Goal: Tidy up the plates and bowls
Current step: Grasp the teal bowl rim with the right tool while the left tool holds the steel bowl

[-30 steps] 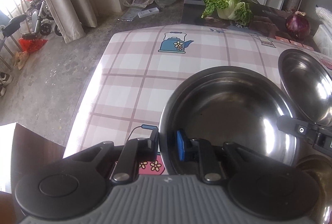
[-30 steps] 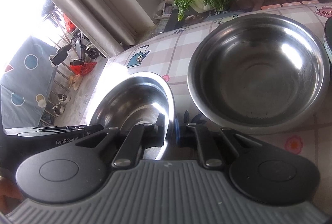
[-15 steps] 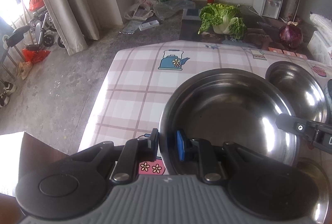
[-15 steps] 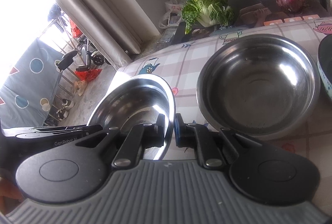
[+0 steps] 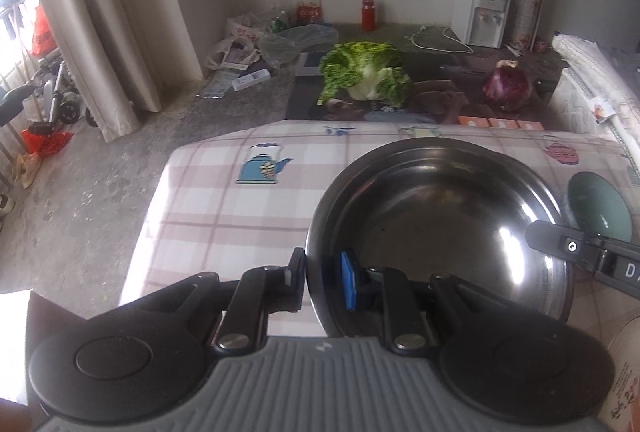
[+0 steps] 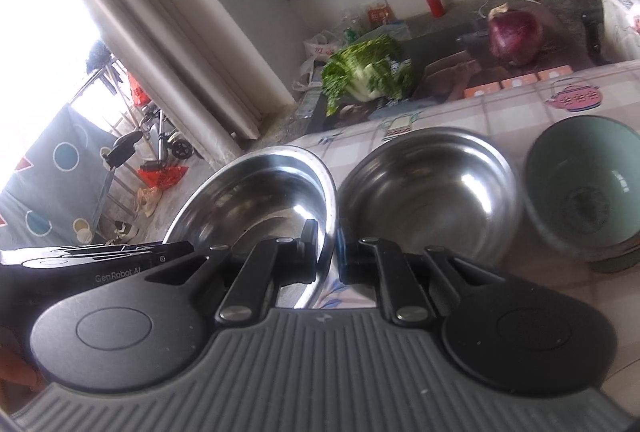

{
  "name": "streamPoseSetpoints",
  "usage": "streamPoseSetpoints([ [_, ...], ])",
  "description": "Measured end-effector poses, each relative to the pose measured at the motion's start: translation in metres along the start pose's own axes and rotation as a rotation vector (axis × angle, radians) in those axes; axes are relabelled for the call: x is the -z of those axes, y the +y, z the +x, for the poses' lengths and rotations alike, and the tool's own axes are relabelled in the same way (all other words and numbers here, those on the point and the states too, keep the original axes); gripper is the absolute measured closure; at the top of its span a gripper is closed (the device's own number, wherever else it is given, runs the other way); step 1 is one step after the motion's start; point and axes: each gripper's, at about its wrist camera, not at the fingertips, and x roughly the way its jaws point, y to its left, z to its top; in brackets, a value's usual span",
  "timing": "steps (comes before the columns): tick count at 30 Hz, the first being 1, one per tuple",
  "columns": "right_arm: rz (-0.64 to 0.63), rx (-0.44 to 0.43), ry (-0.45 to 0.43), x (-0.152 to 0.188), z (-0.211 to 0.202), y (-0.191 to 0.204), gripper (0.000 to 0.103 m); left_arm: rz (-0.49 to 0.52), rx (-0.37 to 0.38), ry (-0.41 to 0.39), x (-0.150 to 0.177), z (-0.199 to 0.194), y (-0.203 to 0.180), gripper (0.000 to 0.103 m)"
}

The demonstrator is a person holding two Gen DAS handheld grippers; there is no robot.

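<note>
While I hold the large steel bowl [image 5: 436, 228] by opposite sides of its rim, my left gripper [image 5: 322, 274] is clamped on the near-left rim, one pad outside the wall and the blue pad inside. My right gripper [image 6: 330, 250] is pinched tight on the other side of the same rim; from the left wrist view its black body reaches in over the bowl's right edge. The bowl hangs clear above the checked tablecloth [image 5: 224, 208], tilted slightly in the right wrist view. Just beside it on the cloth I see a second steel bowl [image 6: 432, 188] sitting upright, and next to that, toward the table's right edge, a green bowl [image 6: 588, 192] stacked on another dish whose kind I cannot make out. Beyond the table's far edge lie a leafy cabbage [image 5: 366, 76] and a red onion [image 5: 507, 88] on a dark surface, well apart from the bowls.
</note>
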Motion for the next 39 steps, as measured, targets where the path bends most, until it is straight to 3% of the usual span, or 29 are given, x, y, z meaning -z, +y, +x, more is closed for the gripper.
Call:
streamPoseSetpoints([
  [12,0.053,0.124,-0.011,-0.017,-0.004,-0.07,0.095,0.048,0.072,0.068,-0.018,0.055,-0.063,0.083],
  [26,0.042,0.154,0.016,-0.027,0.033,-0.092,0.09,0.076,0.062,0.052,-0.026,0.072,-0.072,0.082],
  [35,0.062,0.106,-0.028,-0.026,0.019,-0.09,0.058,0.077,0.095,0.002,-0.017,0.04,-0.068,0.06],
  [39,0.058,0.086,-0.068,-0.026,0.004,-0.086,0.055,0.097,0.118,-0.034,-0.012,0.021,-0.076,0.054],
])
